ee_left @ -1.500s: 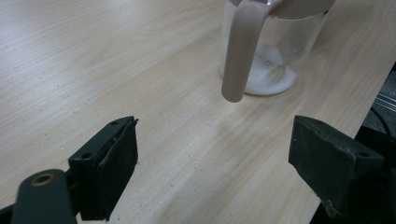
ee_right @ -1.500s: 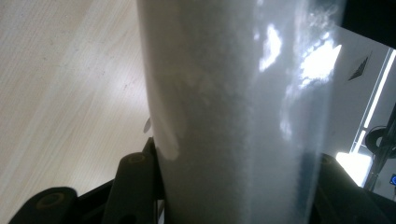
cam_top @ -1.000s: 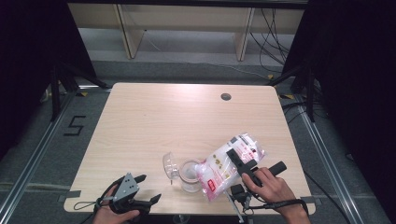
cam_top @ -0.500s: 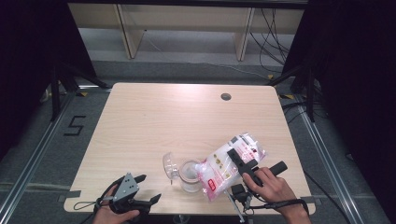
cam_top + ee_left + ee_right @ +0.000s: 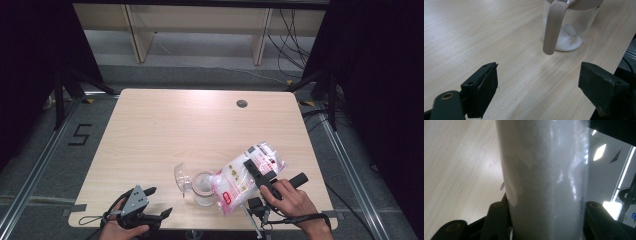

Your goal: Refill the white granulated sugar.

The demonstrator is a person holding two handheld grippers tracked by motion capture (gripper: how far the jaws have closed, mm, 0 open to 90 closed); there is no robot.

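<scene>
1. Two grippers are working near the jar (image 5: 202, 187).
2. The right gripper (image 5: 256, 172) is clamping the tilted bag (image 5: 245, 175) just right of the jar, over its mouth.
3. The left gripper (image 5: 157, 202) is resting left of the jar, jaws wide apart.

Left gripper (image 5: 159, 205): held low at the table's near edge, jaws spread wide, pointing toward 2 o'clock. Right gripper (image 5: 250, 167): gripped by the right hand (image 5: 290, 200), pointing toward 10 o'clock, jaws clamped on a bag (image 5: 544, 182).
</scene>
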